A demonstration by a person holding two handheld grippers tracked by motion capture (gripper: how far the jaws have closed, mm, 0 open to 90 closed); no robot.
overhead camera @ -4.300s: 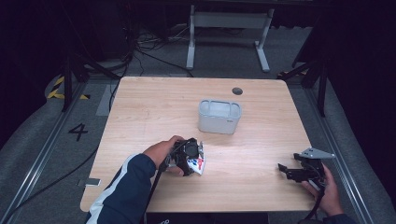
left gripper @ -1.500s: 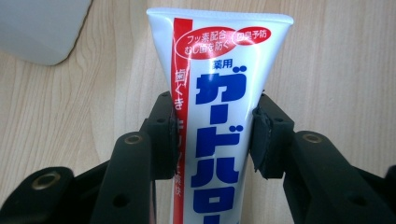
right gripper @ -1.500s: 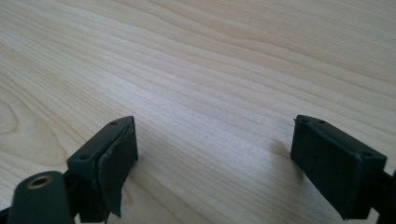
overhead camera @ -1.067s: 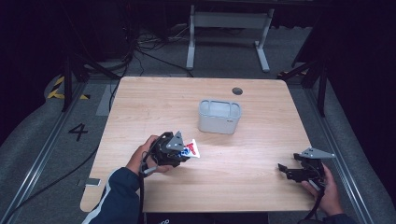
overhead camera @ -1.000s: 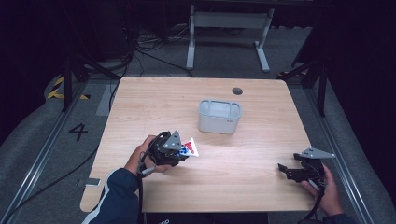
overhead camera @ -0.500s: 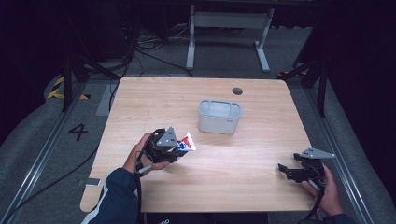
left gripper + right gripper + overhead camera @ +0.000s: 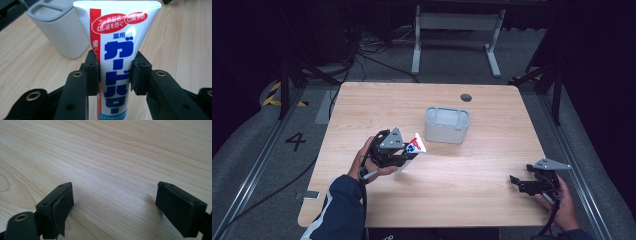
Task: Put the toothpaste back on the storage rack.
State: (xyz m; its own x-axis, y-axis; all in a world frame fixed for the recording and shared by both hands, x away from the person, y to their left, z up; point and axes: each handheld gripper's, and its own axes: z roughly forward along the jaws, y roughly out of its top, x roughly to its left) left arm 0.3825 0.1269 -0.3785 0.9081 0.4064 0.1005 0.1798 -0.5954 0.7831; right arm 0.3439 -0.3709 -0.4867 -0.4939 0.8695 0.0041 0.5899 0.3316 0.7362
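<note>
Wooden table point(image 7: 462, 195): my left tongs point(image 7: 113, 72) grip a toothpaste tube point(image 7: 117, 42), heading for the holder point(image 7: 447, 125) at two o'clock; right tongs point(image 7: 115, 205) gape wide.

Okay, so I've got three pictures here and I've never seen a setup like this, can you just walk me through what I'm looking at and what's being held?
A person sits at a wooden table, holding a hand-operated gripping tool in each hand. No robot arm is involved.

The wide picture comes from a fixed camera above, looking down. The other two come from small cameras riding on each tool, looking along its black fingers.

The left gripper is clamped on a white toothpaste tube with red and blue Japanese print, its flat crimped end pointing away. Just beyond it stands a grey container with an open top, apparently divided into compartments.

The right gripper rests low near the table's right edge, with its fingers spread wide over bare wood and holding nothing.
</note>
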